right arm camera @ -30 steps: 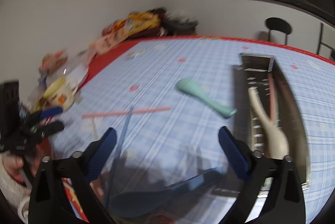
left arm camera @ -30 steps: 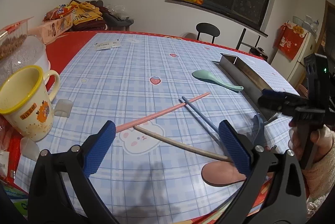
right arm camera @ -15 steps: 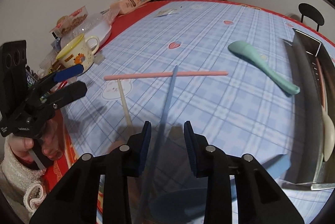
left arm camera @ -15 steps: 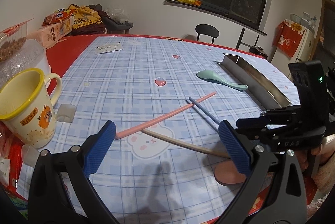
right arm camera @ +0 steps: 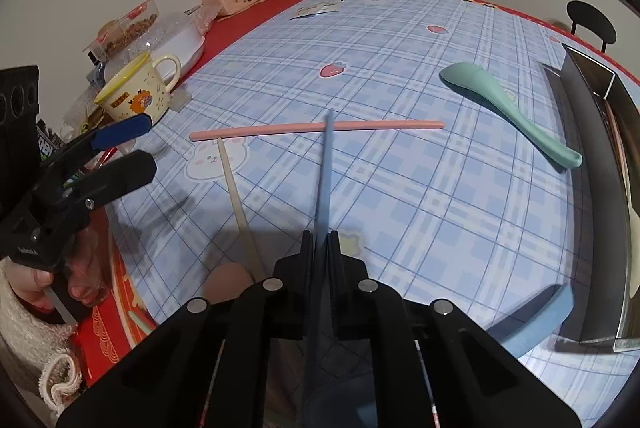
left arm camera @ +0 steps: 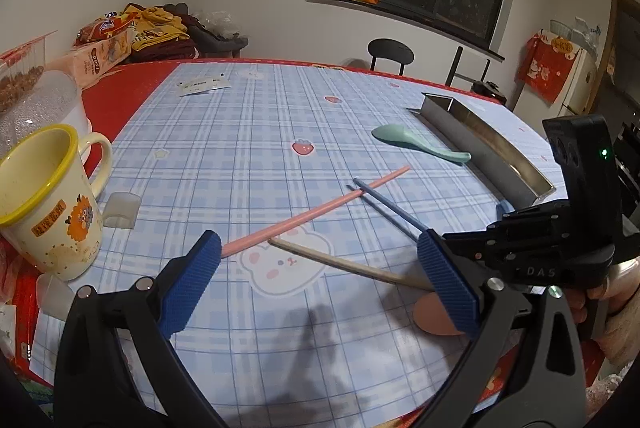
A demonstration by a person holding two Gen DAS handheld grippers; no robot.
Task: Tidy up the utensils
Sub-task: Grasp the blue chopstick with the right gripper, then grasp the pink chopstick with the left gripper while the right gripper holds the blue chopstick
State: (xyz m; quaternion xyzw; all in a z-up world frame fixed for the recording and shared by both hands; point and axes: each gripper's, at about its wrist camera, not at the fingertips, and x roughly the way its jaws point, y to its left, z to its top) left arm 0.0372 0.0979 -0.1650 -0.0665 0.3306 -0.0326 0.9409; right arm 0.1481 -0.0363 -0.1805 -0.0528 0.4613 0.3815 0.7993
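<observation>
Now we see the right gripper (right arm camera: 320, 244), just closed on the near end of the blue chopstick (right arm camera: 325, 164), whose long axis runs straight ahead across the pink chopstick (right arm camera: 316, 128), with the metal tray (right arm camera: 600, 164) to its right, while the left gripper (left arm camera: 316, 286) waits open.

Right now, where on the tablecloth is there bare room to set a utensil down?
Free: the plaid stretch between the mug, the paper slip and the green spoon. Crowded: the near edge, where the pink chopstick, blue chopstick, beige chopstick and pink spoon cluster, and beside the metal tray.
</observation>
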